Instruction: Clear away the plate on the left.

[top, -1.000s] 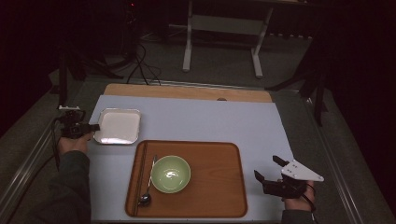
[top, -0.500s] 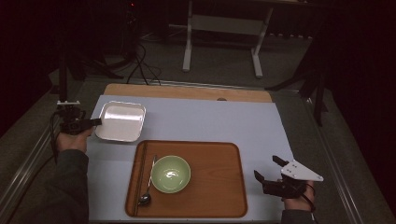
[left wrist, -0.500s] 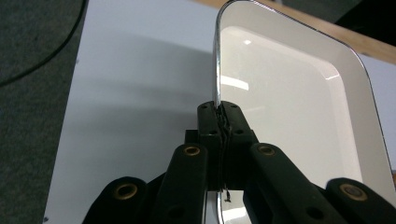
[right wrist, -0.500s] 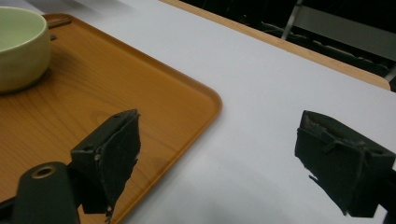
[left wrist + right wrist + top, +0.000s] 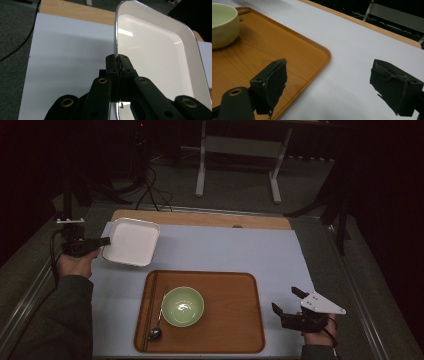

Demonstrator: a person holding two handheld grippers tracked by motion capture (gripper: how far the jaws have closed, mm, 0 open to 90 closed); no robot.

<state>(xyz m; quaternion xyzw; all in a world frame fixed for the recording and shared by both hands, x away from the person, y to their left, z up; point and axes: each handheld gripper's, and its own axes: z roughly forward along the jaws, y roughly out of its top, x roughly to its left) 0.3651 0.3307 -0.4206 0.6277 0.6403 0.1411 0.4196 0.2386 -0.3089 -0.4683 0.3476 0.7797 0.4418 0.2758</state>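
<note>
White dish held off the table, at its far left.
The left gripper (image 5: 117,61) pinches the white square dish (image 5: 131,241) by its rim (thin hold); tilting could slip it. The right gripper (image 5: 290,302) gapes empty.

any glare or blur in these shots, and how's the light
High view: dim, dark surroundings, table lit, plate brightest. Left gripper view: sharp, glare streaks on the plate's glossy inside, soft shadow on the table. Right gripper view: near jaws slightly soft, tray and bowl evenly lit.

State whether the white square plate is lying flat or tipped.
Tipped: the left gripper pinches the white square plate by its rim.
</note>
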